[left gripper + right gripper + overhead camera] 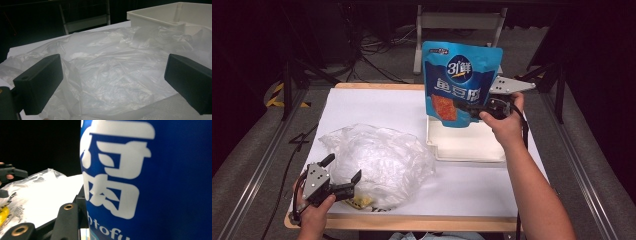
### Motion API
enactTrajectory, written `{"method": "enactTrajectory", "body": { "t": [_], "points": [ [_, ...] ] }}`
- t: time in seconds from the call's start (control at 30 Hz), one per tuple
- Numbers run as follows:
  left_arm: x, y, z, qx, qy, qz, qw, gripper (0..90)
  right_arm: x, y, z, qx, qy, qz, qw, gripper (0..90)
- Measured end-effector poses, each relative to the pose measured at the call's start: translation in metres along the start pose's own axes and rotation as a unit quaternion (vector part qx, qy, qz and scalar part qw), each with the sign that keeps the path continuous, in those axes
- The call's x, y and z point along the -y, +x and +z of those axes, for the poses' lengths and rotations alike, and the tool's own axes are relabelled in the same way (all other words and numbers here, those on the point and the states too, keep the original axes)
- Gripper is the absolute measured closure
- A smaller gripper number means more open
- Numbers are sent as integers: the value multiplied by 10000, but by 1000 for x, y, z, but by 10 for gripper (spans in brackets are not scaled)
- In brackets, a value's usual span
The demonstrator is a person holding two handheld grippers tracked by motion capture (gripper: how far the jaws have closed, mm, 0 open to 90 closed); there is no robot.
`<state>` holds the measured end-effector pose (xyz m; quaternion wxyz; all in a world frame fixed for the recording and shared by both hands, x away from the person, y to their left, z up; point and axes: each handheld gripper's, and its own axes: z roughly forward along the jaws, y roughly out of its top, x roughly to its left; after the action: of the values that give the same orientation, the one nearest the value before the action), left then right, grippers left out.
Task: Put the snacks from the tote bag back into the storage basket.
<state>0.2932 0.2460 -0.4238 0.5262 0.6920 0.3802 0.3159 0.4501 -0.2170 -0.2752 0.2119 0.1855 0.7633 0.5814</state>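
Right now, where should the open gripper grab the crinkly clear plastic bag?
Probably the raised fold on the clear plastic bag nearest the left gripper, coming from the person's side. Its jaws stand wide open right at that edge, and thin film pinches best where it stands up in a ridge. The right gripper holds the blue pouch.

- My left gripper (343, 169) has black block-shaped jaws and a grey three-cornered plate dotted with small screws.
- My right gripper (472, 107) is black too, with the same grey plate.
- Brass-ringed holes sit in its frame.
- A black cable trails from each.
- My forearms are bare, no sleeves.
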Motion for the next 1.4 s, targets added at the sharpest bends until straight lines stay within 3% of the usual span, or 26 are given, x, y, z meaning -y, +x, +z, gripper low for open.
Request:
{"method": "enactTrajectory", "body": {
  "t": [0.27,0.43,0.6,0.8,0.97,1.4],
  "points": [
    [0,0,0,-8,-1,-5,10000,27,9,-19,-10,314,-82,-5,9995,522],
    [0,0,0,-12,6,-16,10000,27,14,-31,-16,391,-125,55,9991,523],
    [0,0,1,-9,-5,-26,10000,27,19,-40,-15,394,-3,135,9991,523],
    [1,1,1,-4,27,-7,10000,27,29,-46,-10,393,42,205,9990,523],
    [0,1,0,-5,13,-19,10000,27,40,-49,0,434,252,201,9985,523],
    [1,1,0,-23,-15,-28,10000,27,68,-49,16,466,331,215,9981,523]
  ]
}}
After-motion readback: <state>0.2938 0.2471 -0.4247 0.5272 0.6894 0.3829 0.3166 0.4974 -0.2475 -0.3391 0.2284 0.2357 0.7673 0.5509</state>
